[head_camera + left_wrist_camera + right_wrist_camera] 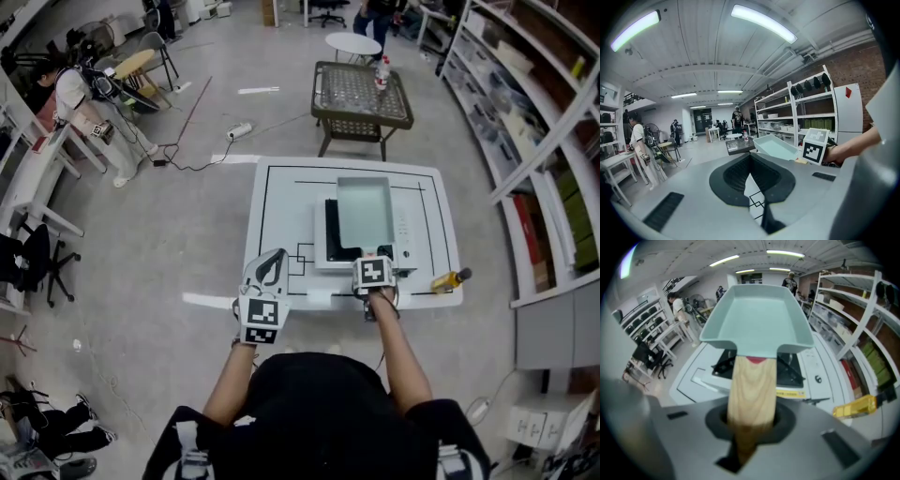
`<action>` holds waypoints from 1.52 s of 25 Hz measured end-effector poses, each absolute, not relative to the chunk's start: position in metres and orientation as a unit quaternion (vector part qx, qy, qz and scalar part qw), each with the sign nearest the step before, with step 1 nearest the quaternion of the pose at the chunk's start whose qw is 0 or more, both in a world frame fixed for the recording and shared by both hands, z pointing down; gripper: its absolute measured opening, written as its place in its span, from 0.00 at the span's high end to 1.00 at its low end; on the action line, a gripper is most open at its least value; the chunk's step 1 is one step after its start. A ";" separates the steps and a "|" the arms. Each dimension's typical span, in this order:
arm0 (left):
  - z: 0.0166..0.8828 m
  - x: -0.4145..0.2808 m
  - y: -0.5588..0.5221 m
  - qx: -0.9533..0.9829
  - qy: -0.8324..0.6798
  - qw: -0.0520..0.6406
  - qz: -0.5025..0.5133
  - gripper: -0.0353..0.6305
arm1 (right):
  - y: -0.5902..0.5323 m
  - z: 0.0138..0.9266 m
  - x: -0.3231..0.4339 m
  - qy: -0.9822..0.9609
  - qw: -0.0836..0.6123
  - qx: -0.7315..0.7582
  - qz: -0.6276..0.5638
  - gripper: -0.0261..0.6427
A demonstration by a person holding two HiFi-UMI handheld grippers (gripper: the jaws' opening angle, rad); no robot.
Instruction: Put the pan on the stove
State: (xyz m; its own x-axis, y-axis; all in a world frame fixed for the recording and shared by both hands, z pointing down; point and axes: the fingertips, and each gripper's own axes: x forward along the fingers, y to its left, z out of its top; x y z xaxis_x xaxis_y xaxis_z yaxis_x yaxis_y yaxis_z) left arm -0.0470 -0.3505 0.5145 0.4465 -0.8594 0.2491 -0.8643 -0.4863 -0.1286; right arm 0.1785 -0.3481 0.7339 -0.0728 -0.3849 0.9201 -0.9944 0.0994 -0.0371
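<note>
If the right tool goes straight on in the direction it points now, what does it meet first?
The right tool is shut on the wooden handle of the pan, so the pan leads. Straight ahead lies the stove; the pan would probably touch it first, though the gap is unclear.

Grey concrete floor (187, 216) all round, cable (192, 167) trailing across it. Dark glass-top side table (361, 94) up ahead, small round white table (352, 42) behind. White shelving (525, 112) down the rt side, brick wall (855, 70) w/ it. Strip lights (761, 21) on overhead; black office chair (39, 261) far left.
</note>
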 end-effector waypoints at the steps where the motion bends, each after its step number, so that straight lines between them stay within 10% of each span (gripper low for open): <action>1: 0.514 -0.048 -0.351 0.850 -0.507 0.008 0.142 0.91 | -0.346 0.737 0.178 -0.622 0.402 0.550 0.386 0.87; 38: 0.523 -0.059 -0.349 0.843 -0.515 0.012 0.155 0.91 | -0.348 0.768 0.172 -0.598 0.434 0.536 0.409 0.86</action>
